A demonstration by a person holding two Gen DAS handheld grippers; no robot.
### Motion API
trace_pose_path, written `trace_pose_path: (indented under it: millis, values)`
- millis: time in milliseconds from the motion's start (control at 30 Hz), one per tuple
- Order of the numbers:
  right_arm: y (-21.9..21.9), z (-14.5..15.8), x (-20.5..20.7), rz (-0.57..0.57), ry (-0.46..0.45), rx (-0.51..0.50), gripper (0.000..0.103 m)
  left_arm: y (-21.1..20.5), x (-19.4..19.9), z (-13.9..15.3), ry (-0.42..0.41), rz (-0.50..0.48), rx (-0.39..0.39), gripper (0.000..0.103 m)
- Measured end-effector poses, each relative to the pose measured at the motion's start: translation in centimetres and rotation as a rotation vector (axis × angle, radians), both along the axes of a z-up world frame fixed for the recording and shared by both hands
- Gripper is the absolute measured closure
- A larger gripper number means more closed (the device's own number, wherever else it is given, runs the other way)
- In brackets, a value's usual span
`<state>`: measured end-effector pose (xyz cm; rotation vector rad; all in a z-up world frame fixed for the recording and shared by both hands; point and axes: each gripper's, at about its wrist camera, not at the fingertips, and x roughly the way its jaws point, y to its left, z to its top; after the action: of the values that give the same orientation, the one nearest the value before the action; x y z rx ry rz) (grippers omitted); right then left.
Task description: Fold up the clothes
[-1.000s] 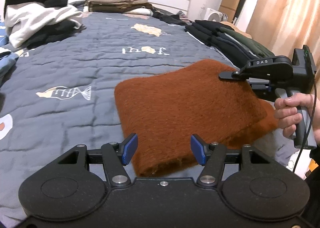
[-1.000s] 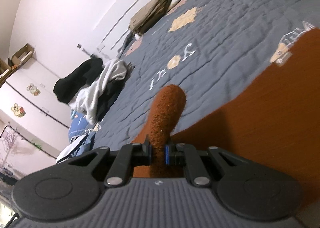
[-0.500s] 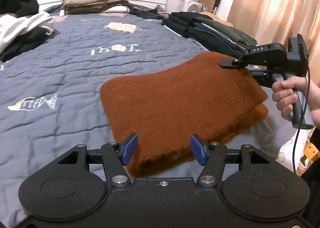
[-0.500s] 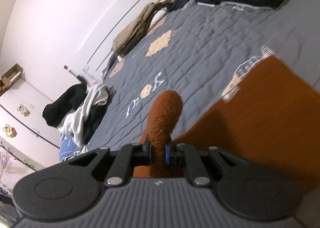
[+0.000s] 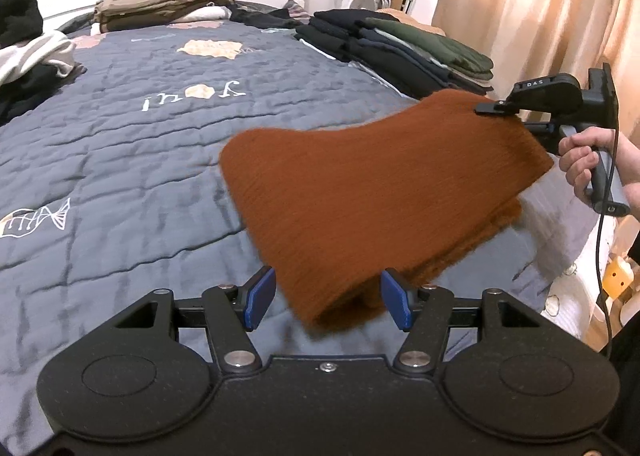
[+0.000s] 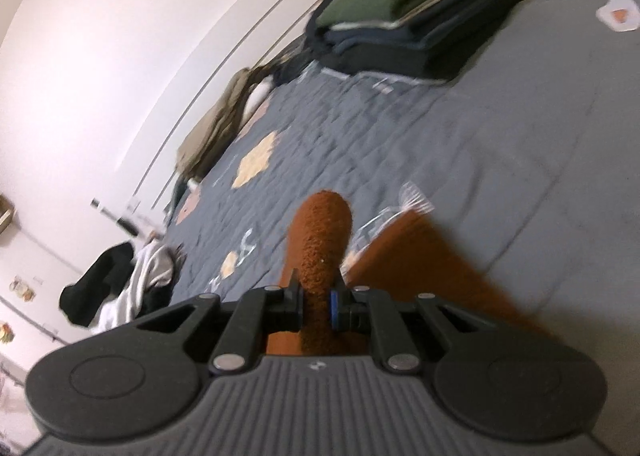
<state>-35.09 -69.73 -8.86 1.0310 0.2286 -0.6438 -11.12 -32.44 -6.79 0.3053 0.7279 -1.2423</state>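
A folded rust-brown knitted garment (image 5: 380, 192) hangs blurred above the grey quilt (image 5: 140, 160), raised at its far right edge. My right gripper (image 5: 492, 114), held by a person's hand (image 5: 584, 160), is shut on that edge. In the right wrist view a fold of the brown garment (image 6: 320, 248) sticks up between the pinched jaws of the right gripper (image 6: 316, 306). My left gripper (image 5: 327, 298) is open at the garment's near end. That end dips between the blue pads (image 5: 260, 296) with a gap on each side.
A stack of folded dark and green clothes (image 5: 400, 48) lies along the bed's right side, also seen as the dark stack (image 6: 408, 16). Folded khaki items (image 5: 160, 6) sit by the headboard. An unfolded black and white heap (image 5: 28, 52) is at the left. Curtains (image 5: 540, 8) hang on the right.
The right gripper has lifted the garment's right edge and carried it right toward the folded stack. The garment has come off the quilt. The left gripper followed to the right, its jaws unchanged.
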Motion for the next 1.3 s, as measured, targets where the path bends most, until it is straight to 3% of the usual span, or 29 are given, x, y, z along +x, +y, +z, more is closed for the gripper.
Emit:
trace_pose_path:
  millis: [300, 600, 833, 1033, 1167, 1300]
  values:
    - [-1.7, -3.0, -1.2, -0.031, 0.137, 0.031, 0.091, -0.9, -1.5, -0.5, -0.077, -0.038, 0.025, 0.045]
    - [-1.4, -3.1, -0.9, -0.020, 0.128, 0.036, 0.091, -2.3, -5.5, -1.7, -0.347, -0.136, 0.064, 0.039]
    - [-1.5, -3.0, -1.0, -0.012, 0.115, 0.043, 0.091, -4.4, -4.2, -2.3, -0.272, -0.023, 0.029, 0.039]
    - [-1.5, -3.0, -0.9, -0.004, 0.116, 0.039, 0.091, -5.0, -3.2, -2.9, -0.264, 0.052, 0.016, 0.039]
    - [-1.4, -3.1, -0.8, 0.001, 0.113, 0.047, 0.091, -4.2, -1.5, -2.8, -0.301, 0.201, 0.052, 0.039]
    - [-1.4, -3.3, -0.8, 0.005, 0.106, 0.061, 0.091, -1.5, 1.2, -2.2, -0.203, 0.294, 0.058, 0.040]
